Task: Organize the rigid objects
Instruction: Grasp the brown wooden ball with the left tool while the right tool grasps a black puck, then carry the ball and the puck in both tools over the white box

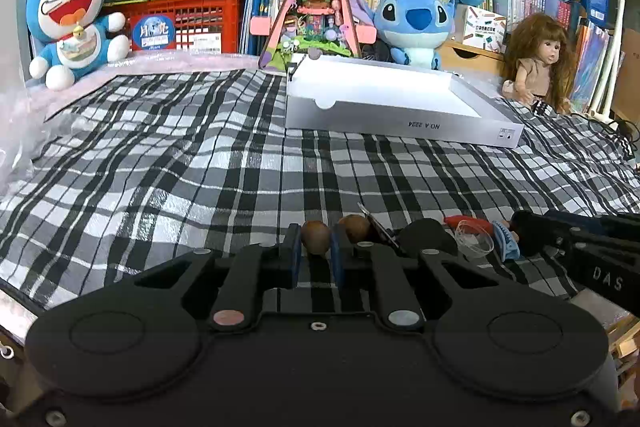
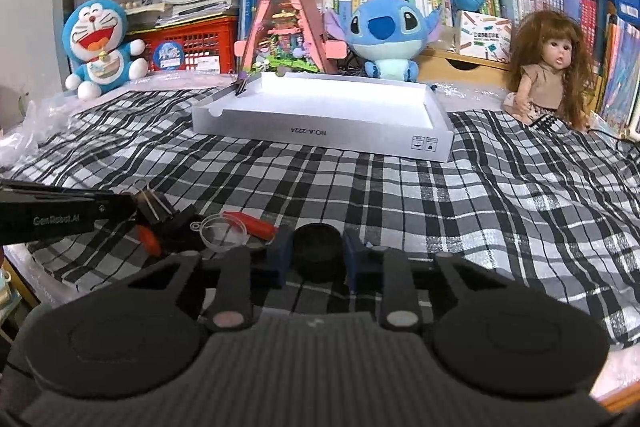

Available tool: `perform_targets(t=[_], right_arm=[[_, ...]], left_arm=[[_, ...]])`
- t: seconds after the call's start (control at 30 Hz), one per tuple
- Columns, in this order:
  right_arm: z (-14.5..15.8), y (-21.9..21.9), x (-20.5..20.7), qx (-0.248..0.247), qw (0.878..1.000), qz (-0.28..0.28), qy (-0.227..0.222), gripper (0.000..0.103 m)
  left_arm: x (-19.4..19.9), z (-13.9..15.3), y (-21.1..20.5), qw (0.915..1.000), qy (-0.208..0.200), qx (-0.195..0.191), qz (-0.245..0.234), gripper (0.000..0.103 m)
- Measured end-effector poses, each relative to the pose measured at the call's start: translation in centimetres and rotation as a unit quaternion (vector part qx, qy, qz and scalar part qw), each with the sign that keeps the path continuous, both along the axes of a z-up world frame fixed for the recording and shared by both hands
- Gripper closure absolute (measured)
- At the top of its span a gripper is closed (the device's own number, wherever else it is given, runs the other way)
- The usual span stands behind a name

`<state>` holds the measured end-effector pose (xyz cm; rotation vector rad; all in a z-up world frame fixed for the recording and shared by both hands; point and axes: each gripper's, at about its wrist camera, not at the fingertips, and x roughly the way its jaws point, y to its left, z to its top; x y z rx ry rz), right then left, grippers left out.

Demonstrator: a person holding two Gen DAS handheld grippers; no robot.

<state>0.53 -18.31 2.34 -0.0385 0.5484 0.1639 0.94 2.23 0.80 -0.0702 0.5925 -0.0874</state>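
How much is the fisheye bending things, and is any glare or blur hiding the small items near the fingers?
Left wrist view: the white tray edges bow, corners darken, the brown nut between the fingers reads sharp. Right wrist view: same bowing, the black round lid is dim in shadow, and the clear plastic cup is hard to outline against the plaid cloth.

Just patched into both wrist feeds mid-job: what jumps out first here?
The big white tray box sits on the checked cloth at mid-table, backed by a Doraemon plush, a Stitch plush and a long-haired doll. Up close, the left gripper has a brown nut between its fingers, and the right gripper brackets a round black lid; whether either is clamped tight is unclear.
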Motion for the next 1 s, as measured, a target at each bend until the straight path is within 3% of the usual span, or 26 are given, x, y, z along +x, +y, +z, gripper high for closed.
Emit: perform_targets(t=[0.07, 1.0], right_arm=[[0.0, -0.2, 0.1, 0.004, 1.000, -0.009, 0.003, 0.083], [0.4, -0.6, -0.1, 0.017, 1.000, -0.014, -0.001, 0.085]], left_arm=[[-0.1, 0.1, 0.0, 1.0000, -0.003, 0.001, 0.000, 0.089], [-0.6, 1.3, 0.3, 0.9998, -0.018, -0.007, 0.006, 0.089]])
